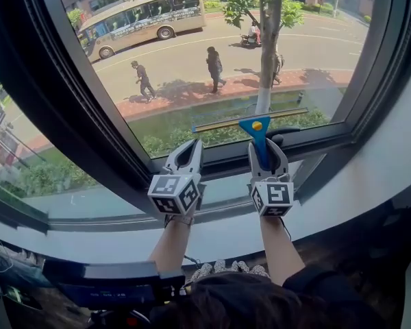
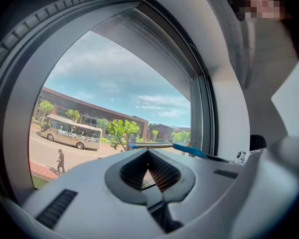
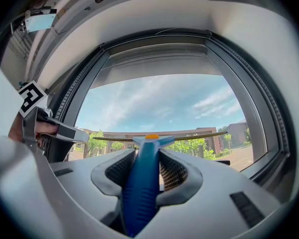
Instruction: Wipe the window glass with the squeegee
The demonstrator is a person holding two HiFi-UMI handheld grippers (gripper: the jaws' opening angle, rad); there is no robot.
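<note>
right hand-held gripper [image 1: 264, 147] grips squeegee [image 1: 258, 127] | blade [image 1: 222, 123] near bottom frame [image 1: 318, 138] | glass [image 1: 192, 60] open above

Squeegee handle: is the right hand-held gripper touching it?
Touching. The right gripper view shows the right hand-held gripper clamped on both sides of the squeegee handle.

Noted outside, from above: beige bus [image 1: 145, 19] on the road [image 1: 192, 50] — one walker [image 1: 144, 81] and a second walker [image 1: 214, 67] by the brick pavement [image 1: 185, 98]. Tree [image 1: 268, 53] right of them — scooter rider [image 1: 251, 34] beyond. Cloudy blue sky [image 2: 119, 83].
</note>
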